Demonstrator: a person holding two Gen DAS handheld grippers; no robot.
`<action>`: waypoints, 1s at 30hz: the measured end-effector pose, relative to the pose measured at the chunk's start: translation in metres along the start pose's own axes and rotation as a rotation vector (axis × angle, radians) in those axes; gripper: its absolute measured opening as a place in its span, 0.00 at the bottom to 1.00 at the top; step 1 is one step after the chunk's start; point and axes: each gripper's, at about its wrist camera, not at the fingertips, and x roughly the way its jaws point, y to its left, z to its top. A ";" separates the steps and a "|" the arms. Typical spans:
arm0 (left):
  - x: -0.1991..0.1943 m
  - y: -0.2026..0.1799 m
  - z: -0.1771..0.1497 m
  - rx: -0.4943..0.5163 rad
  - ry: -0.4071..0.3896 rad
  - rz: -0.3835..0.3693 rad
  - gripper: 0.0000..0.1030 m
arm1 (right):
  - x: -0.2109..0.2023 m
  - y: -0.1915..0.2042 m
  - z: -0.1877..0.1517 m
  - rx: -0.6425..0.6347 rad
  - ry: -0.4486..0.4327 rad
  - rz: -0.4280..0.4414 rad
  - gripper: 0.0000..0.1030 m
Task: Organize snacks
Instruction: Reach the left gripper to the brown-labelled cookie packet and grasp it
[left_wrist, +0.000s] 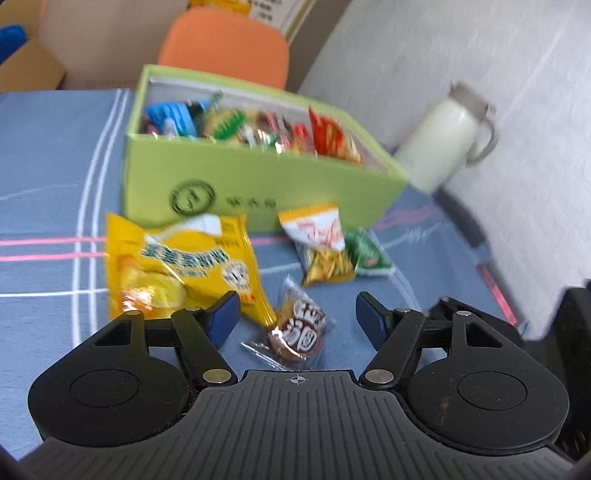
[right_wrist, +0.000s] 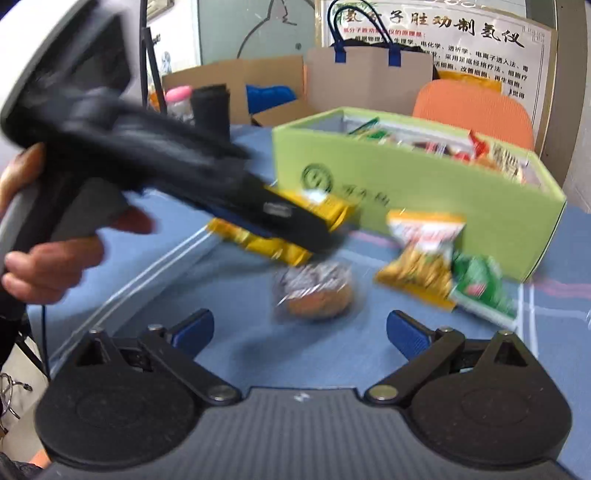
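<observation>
The left gripper had its blue-padded jaws spread wide apart, nothing between them, hovering low over the blue checked tablecloth. Just beyond the gap between its fingers lay the small clear-wrapped brown round snack, flat on the cloth. The left finger pad overlapped the near corner of the big yellow crinkled snack bag in view; contact could not be told. Farther off sat the white-and-yellow snack packet, with the green snack packet touching its right edge, both just in front of the lime-green cardboard box, already crowded with bright wrappers. A white jug with a grey lid and handle stood to the right of the box by the wall, and an orange chair back rose behind it.

From the right wrist view, the right gripper was equally wide open and empty, held above the cloth on the near side of the brown round snack, pointed toward it. Across the frame from the left, the person's left hand wrapped the handle of the other tool, which slanted down to the right, blurred, its tip over the yellow bag. The green box sat at the far right, the two small packets before it.
</observation>
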 end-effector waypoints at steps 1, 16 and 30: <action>0.006 -0.004 0.000 0.019 0.018 0.008 0.53 | 0.002 0.006 -0.002 -0.005 0.018 -0.045 0.96; 0.025 -0.043 -0.028 0.074 0.112 -0.012 0.54 | -0.022 0.001 -0.029 0.039 -0.005 -0.077 0.96; 0.032 -0.039 -0.007 -0.062 0.054 0.068 0.61 | 0.017 -0.010 -0.004 0.025 0.016 -0.054 0.96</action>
